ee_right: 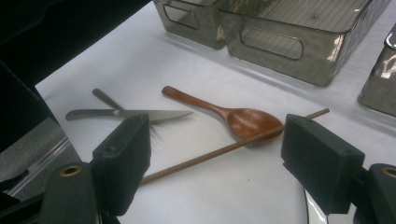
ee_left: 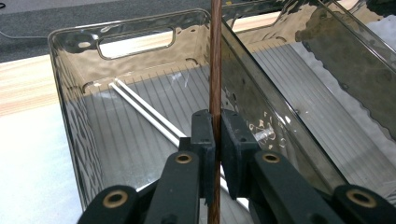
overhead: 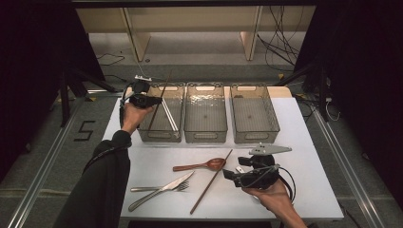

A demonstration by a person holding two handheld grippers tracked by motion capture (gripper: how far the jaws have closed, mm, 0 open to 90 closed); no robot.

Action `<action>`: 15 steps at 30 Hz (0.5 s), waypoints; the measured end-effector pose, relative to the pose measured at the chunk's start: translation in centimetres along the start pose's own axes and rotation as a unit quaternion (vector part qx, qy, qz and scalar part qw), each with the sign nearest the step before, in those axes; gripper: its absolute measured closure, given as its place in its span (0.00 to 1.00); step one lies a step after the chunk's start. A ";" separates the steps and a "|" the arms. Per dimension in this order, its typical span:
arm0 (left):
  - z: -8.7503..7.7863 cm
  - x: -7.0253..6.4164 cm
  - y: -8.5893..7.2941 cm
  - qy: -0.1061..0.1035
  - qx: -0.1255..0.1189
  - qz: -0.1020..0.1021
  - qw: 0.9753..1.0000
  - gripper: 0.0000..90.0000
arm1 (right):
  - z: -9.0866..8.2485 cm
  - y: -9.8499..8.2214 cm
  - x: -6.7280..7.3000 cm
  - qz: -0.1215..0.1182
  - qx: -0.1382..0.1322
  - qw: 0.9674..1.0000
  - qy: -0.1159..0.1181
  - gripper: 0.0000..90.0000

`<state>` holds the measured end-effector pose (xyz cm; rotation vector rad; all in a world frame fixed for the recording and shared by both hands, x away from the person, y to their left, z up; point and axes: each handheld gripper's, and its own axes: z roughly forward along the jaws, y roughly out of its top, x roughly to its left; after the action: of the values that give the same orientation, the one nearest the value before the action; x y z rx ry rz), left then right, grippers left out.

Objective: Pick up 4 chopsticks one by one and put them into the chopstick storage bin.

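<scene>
My left gripper (ee_left: 215, 154) clamps 1 slim, dark-brown wooden chopstick (ee_left: 215, 56) above the left bin (ee_left: 70, 70). My right gripper (ee_right: 210, 158) hangs open over the worktop (ee_right: 140, 60).

Place: I'd call it a lab recording bay.
Walls: black curtains (overhead: 28, 71) left and right.
Floor: loose cables (overhead: 280, 42) at far right, a taped "5" (overhead: 84, 130) at left.

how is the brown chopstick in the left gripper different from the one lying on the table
The held chopstick is clamped in the left gripper above the left bin; the loose chopstick lies flat on the table, its far end across the wooden spoon. Both are thin, brown sticks.
</scene>
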<state>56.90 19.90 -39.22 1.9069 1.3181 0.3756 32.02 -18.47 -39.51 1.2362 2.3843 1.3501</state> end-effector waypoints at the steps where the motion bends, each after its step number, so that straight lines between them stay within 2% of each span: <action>1: 0.0 0.0 0.0 0.000 0.001 0.002 1.000 0.92 | 0.0 0.0 0.0 0.000 0.000 1.000 0.000 0.28; 9: -0.1 0.1 -0.2 -0.001 0.001 -0.003 1.000 0.89 | 0.0 0.0 0.0 0.000 0.000 1.000 0.000 0.28; 15: -0.8 0.0 -0.2 -0.012 0.005 -0.008 1.000 0.85 | 0.0 0.0 0.0 0.000 0.001 1.000 0.000 0.28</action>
<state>56.23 20.32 -38.84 1.9012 1.3208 0.3371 32.05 -18.48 -39.54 1.2361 2.3856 1.3477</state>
